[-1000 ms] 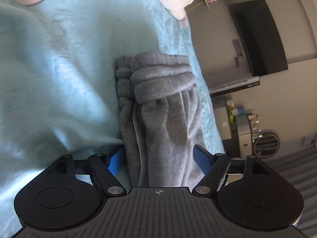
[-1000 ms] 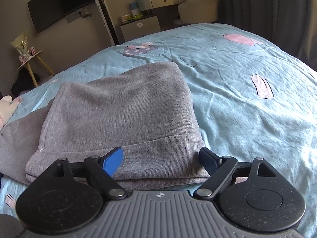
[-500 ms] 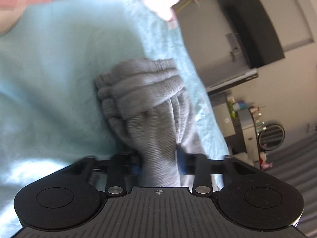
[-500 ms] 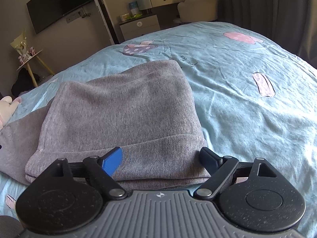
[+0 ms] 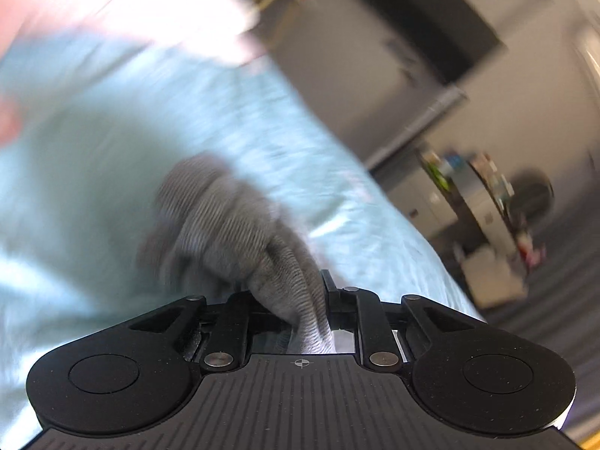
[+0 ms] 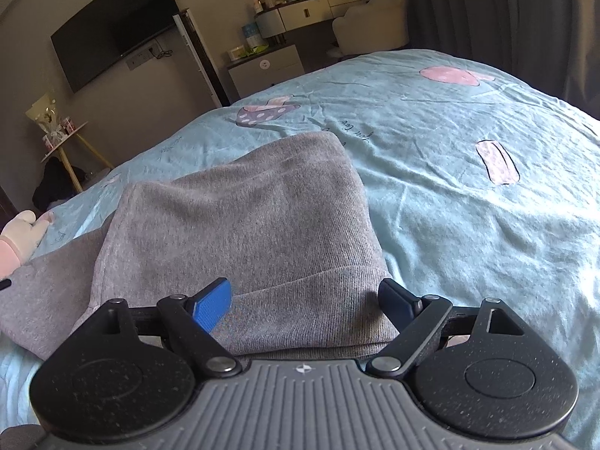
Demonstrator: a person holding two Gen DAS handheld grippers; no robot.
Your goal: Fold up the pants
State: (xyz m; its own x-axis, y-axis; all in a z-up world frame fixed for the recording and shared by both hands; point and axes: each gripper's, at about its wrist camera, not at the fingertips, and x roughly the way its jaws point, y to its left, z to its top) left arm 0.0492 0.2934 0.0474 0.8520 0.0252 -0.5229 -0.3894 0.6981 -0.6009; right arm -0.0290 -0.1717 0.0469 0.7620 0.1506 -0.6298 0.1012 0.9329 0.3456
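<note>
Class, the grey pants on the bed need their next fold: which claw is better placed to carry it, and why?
Left. The left claw is closing on the pants' bunched cuff end. The right claw is open, its fingers astride the folded end without gripping.

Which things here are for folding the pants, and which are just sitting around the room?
For the job:
- grey pants
- left gripper, closing on bunched pants fabric
- right gripper, open over the waistband
- blue bedspread

Just lying about:
- TV
- dresser
- chair
- side table
</note>
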